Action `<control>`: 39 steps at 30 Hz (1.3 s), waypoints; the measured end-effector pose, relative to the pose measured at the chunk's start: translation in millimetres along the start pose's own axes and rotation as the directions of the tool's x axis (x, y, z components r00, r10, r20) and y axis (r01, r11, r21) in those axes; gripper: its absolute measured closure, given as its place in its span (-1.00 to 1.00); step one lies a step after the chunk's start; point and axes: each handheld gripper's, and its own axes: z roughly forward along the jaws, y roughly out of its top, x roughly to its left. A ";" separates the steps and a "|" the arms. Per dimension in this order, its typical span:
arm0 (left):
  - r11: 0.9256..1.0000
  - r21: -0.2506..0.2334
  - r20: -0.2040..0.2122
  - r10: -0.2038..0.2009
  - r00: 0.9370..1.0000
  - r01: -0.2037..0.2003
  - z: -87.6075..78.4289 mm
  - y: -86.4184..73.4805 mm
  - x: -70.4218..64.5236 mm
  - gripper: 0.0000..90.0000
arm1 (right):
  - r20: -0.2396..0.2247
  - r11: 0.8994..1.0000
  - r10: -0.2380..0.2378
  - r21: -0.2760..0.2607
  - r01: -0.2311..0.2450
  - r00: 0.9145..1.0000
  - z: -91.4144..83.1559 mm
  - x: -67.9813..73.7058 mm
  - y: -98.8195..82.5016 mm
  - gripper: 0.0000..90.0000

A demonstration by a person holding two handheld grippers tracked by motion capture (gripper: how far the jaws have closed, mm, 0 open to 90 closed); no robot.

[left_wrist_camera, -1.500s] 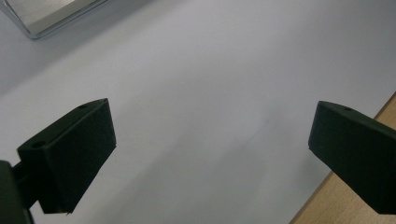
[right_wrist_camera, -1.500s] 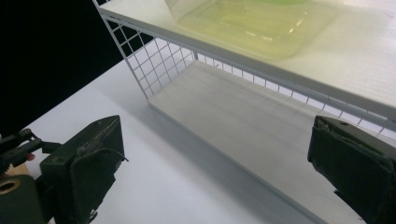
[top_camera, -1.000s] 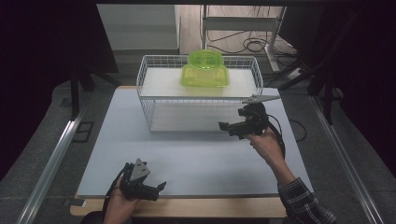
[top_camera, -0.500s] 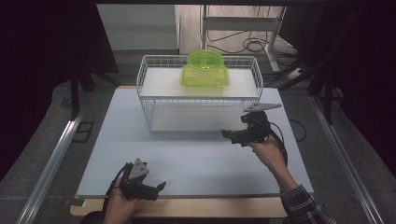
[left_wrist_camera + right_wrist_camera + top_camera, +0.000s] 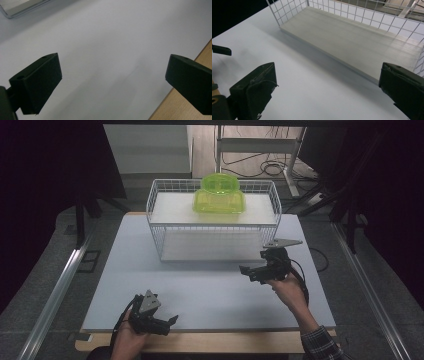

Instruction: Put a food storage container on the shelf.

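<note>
A white wire rack (image 5: 212,225) stands at the back middle of the white table (image 5: 200,290). A translucent green lidded container (image 5: 219,195) sits on its upper shelf. My right gripper (image 5: 246,272) hovers open just off the rack's front right corner, jaws pointing left. In the right gripper view the right gripper (image 5: 327,82) is open and empty, facing the rack's bare lower shelf (image 5: 352,42). My left gripper (image 5: 169,324) rests low near the front edge, open, jaws pointing right. The left gripper (image 5: 112,75) holds nothing, with bare table between its jaws.
The table's wooden front edge (image 5: 225,342) runs below the white surface and shows as wooden edge (image 5: 180,105) by the left jaw. A rack corner (image 5: 15,10) lies far off. Metal rails (image 5: 60,290) flank the table; cables (image 5: 270,167) lie on the floor behind.
My right gripper has moved back from the rack toward the person and dropped lower, staying open. The left gripper has not moved.
</note>
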 end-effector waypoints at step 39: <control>1.000 0.009 -0.001 0.011 1.000 -0.011 1.1 0.0 -1.3 -0.99 | 0.047 1.000 -0.006 0.012 0.005 0.999 1.0 -1.7 -54.4 -0.97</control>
